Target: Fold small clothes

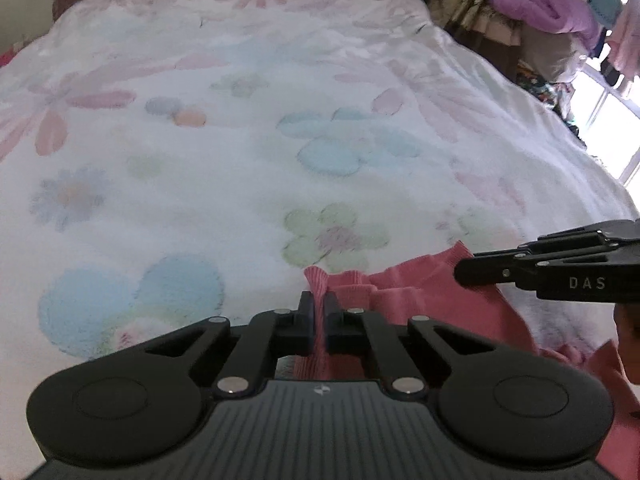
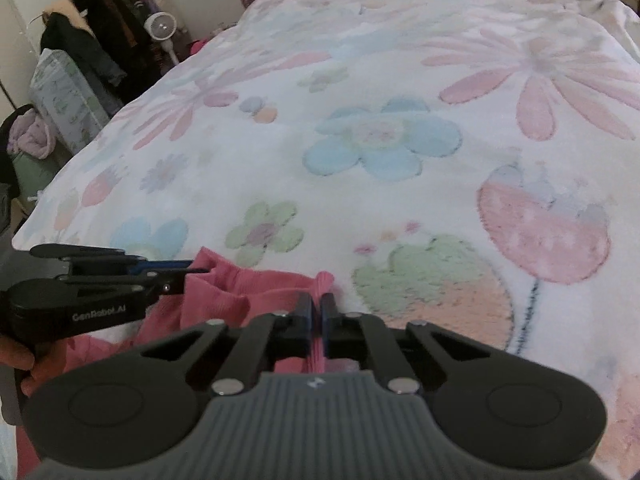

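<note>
A small pink ribbed garment (image 1: 404, 300) lies at the near edge of a bed with a floral blanket (image 1: 240, 140). My left gripper (image 1: 319, 300) is shut on a pinched ribbed edge of the garment. My right gripper (image 1: 460, 270) enters the left wrist view from the right, at the garment's other corner. In the right wrist view my right gripper (image 2: 316, 300) is shut on a ribbed edge of the pink garment (image 2: 240, 288). My left gripper (image 2: 200, 270) shows at the left, clamped on the garment's other corner. The cloth sags between the two grippers.
The floral blanket (image 2: 400, 140) covers the whole bed ahead. Hanging dark clothes (image 2: 100, 32), a white fan (image 2: 160, 26) and a wrapped bundle (image 2: 64, 96) stand left of the bed. Purple and other clothes (image 1: 540, 4) pile up at the right by a window.
</note>
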